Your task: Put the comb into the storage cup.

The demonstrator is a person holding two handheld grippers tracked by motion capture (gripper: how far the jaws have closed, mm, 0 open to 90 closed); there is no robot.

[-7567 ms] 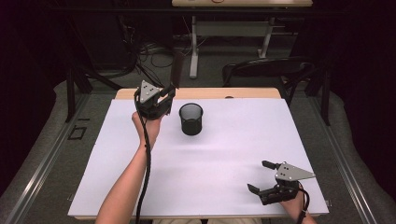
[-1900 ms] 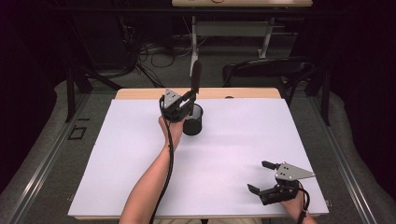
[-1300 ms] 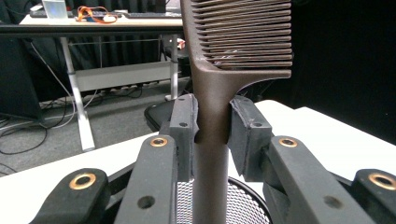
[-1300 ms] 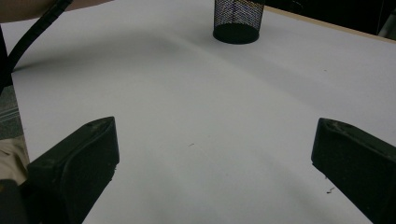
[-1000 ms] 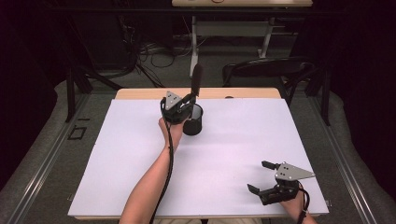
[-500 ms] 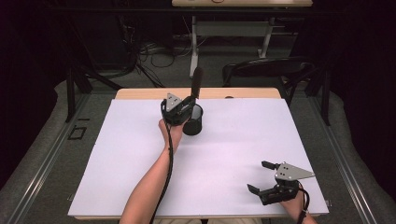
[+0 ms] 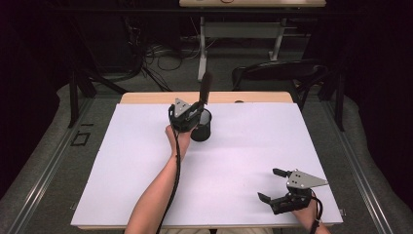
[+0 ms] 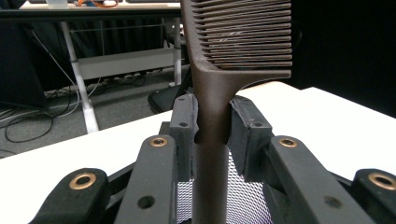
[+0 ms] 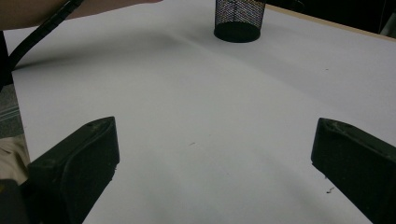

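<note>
Left gripper [image 7: 192, 113] now sitting over mesh cup [image 7: 201, 126], having come across from worktop's [image 7: 243, 146] far-left; comb [image 8: 219, 93] now standing in its fingers. Fingers [image 8: 184, 123] pinching comb handle; long axis upright, teeth uppermost, lower end pointing down into cup directly beneath. Right gripper [image 7: 273, 184] resting near corner, fingers spread, well apart from cup.
</note>
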